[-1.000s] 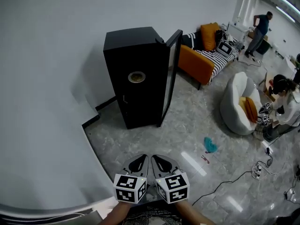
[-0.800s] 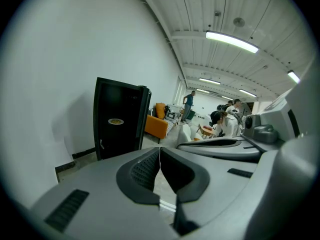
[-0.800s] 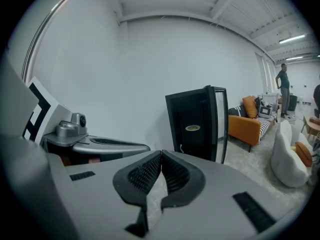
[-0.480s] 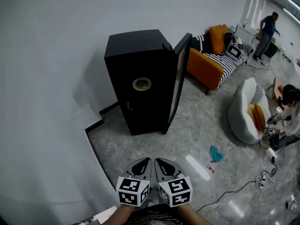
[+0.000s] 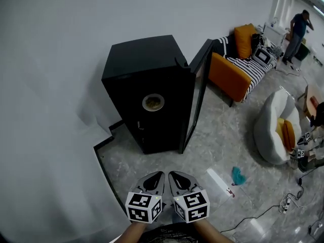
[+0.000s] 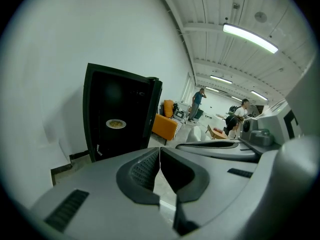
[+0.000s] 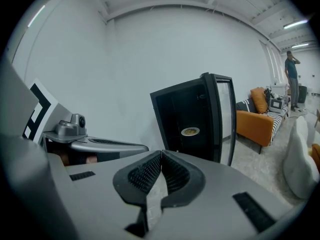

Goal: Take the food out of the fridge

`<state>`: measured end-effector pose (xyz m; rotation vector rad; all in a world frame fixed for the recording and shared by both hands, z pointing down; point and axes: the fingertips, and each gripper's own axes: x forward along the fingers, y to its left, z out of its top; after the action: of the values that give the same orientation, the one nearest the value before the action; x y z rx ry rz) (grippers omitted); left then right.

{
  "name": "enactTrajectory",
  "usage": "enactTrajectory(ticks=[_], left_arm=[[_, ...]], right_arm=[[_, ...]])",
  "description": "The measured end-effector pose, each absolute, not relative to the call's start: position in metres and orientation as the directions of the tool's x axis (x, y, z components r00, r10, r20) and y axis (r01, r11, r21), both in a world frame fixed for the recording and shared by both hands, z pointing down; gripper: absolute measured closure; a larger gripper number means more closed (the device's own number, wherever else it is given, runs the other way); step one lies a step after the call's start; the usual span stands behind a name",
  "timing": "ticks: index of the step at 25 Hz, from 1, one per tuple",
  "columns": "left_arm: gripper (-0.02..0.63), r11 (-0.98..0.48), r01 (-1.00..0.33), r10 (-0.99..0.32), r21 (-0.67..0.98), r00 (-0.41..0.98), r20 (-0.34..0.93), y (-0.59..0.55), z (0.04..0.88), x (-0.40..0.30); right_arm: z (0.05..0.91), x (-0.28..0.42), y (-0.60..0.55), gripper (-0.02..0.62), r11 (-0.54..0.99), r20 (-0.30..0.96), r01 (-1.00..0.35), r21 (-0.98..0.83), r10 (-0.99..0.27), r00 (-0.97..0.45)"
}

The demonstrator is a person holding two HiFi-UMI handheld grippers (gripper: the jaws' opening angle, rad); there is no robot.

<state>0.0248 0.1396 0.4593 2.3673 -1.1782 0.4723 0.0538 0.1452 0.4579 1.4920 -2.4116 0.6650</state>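
Observation:
A tall black fridge point(image 5: 147, 92) stands against the white wall with its glass door point(image 5: 199, 92) swung open to the right. Inside, a white plate of food point(image 5: 153, 103) rests on a shelf; the plate of food point(image 6: 116, 124) shows in the left gripper view, and the right gripper view catches the plate of food point(image 7: 189, 131) too. Both grippers hang side by side near the bottom of the head view, well short of the fridge. My left gripper point(image 5: 157, 175) is shut and empty. My right gripper point(image 5: 171, 175) is shut and empty as well.
An orange sofa point(image 5: 230, 72) with a striped cover stands behind the open door. A white beanbag chair point(image 5: 276, 128) sits at the right. A teal cloth point(image 5: 238, 175) and cables point(image 5: 288, 202) lie on the marble floor. A person point(image 5: 298, 32) stands far back.
The fridge has grown larger and shifted lower in the head view as I come closer. Both grippers stay shut, side by side.

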Motion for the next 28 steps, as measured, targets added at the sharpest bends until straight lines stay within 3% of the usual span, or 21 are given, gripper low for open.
enactTrajectory(ticks=[22, 28], left_arm=[[0.589, -0.468, -0.85, -0.686, 0.241, 0.521, 0.508, 0.04, 0.461, 0.052], [0.589, -0.46, -0.834, -0.669, 0.305, 0.551, 0.499, 0.014, 0.467, 0.048]], right_arm=[[0.456, 0.08, 0.047, 0.574, 0.433, 0.411, -0.856, -0.284, -0.751, -0.517], [0.463, 0.074, 0.028, 0.574, 0.419, 0.434, -0.865, -0.277, -0.748, -0.502]])
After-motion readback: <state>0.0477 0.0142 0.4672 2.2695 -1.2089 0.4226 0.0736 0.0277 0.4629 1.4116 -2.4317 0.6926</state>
